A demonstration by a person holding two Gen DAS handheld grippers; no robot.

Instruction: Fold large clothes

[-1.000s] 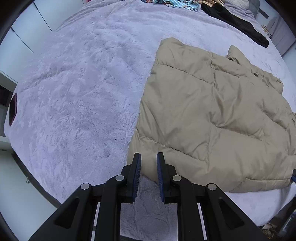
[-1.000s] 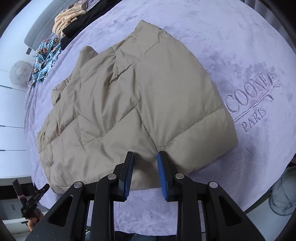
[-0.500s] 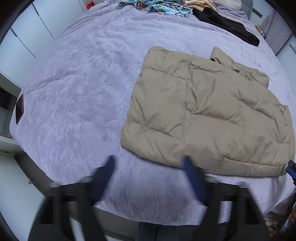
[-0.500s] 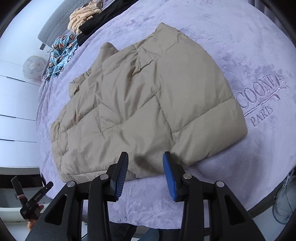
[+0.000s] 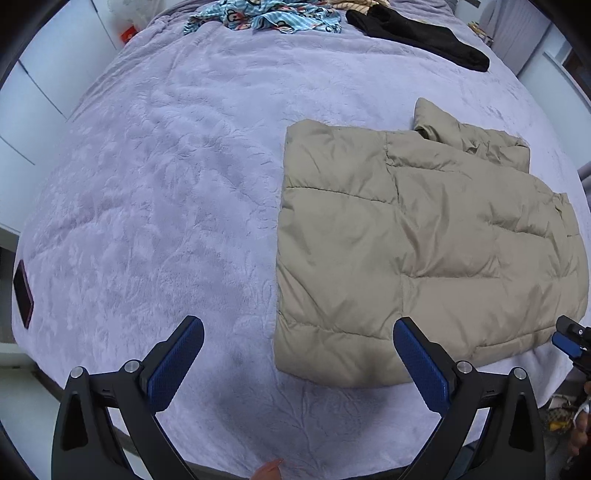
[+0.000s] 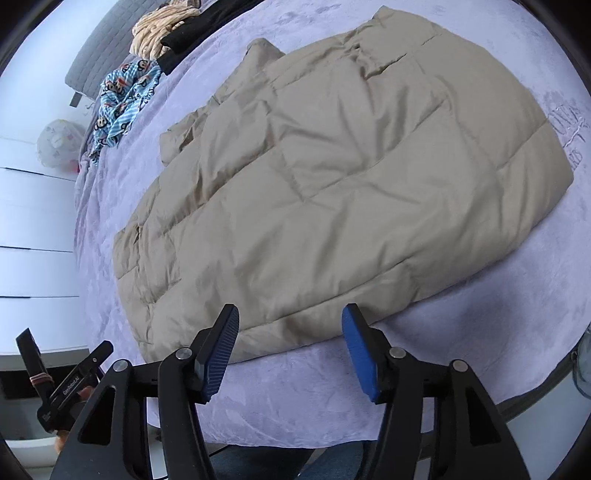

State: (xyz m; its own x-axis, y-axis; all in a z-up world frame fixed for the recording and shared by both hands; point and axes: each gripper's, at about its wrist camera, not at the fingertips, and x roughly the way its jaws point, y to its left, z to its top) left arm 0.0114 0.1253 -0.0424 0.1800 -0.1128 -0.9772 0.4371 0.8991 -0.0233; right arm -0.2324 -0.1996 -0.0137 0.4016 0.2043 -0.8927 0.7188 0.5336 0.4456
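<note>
The beige quilted jacket (image 5: 424, 251) lies folded and flat on the lilac bed cover (image 5: 166, 192), near the bed's front edge, nothing gripping it. The left tongs (image 5: 295, 354) stand spread at their widest above the cover beside the jacket's corner with nothing between them, while the right tongs (image 6: 290, 345) are opening just at the jacket's front hem, their blue pads clear of the fabric. At the far end of the bed lie a blue patterned garment (image 5: 266, 14) and a black garment (image 5: 424, 37).
</note>
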